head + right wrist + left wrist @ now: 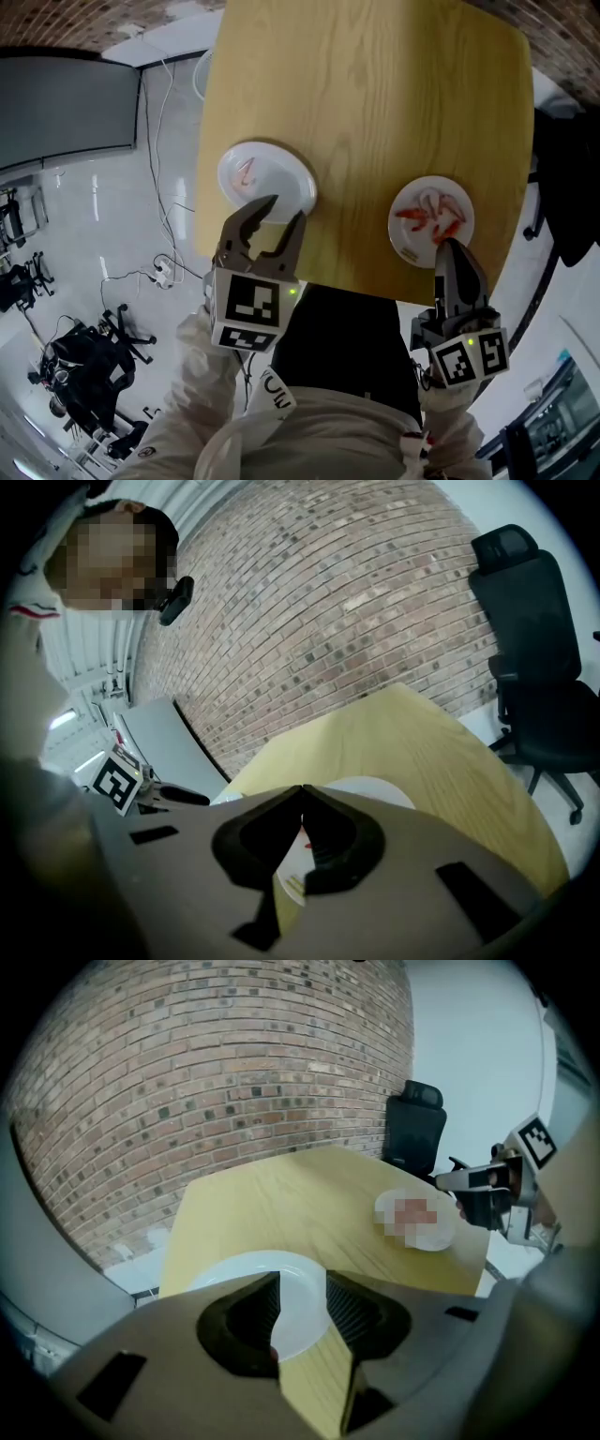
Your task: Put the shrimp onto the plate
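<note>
The left gripper, jaws apart and empty, hangs over the left plate at lower left. The right gripper, jaws together, touches the right plate holding shrimp.

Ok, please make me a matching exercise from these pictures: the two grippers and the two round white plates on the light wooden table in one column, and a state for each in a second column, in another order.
Column one
1. left gripper
2. right gripper
3. round white plate on the left of the wooden table
4. round white plate on the right

Column two
A. carries several red shrimp
B. jaws together
C. carries one small red shrimp
D. jaws apart, nothing between them

Pairs: 1-D, 2-B, 3-C, 4-A
</note>
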`<state>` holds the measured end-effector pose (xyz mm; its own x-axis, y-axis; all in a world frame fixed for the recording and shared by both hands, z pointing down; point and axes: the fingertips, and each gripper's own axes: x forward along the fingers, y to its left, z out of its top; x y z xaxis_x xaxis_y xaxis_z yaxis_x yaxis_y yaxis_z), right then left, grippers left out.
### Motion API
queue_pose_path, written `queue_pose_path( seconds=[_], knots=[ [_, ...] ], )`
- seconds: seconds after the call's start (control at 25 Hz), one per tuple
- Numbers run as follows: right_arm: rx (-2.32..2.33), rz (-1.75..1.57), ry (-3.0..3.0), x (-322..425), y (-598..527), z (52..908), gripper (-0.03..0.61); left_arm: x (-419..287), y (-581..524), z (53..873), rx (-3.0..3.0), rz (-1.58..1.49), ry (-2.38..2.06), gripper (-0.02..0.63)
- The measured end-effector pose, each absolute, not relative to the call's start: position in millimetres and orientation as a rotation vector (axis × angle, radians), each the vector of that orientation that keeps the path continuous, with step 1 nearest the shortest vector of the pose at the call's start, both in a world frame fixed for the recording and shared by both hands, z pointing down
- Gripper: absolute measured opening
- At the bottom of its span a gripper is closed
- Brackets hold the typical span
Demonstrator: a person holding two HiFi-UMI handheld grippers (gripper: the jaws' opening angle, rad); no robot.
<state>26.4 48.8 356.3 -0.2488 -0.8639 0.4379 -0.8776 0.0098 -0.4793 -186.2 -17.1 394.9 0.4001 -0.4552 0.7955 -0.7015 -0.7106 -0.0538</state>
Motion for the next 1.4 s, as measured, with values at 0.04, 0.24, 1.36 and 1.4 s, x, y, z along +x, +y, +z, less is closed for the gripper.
queue_pose_path(
  seconds=[0.04,0.24,1.36,1.4],
  knots=[
    [1.9,1.077,-2.225,21,46,356,0.025,-191,-19,394,2.366,1.204,-1.022,0.153],
    [1.84,1.07,-2.243,-9,33,353,0.025,-220,-29,391,2.341,1.163,-1.085,0.153],
    [1.78,1.119,-2.201,-78,-14,369,0.025,-272,-73,436,2.377,1.363,-0.817,0.184],
    [1.777,1.121,-2.203,-79,-15,369,0.025,-272,-71,438,2.379,1.375,-0.796,0.184]
  ],
)
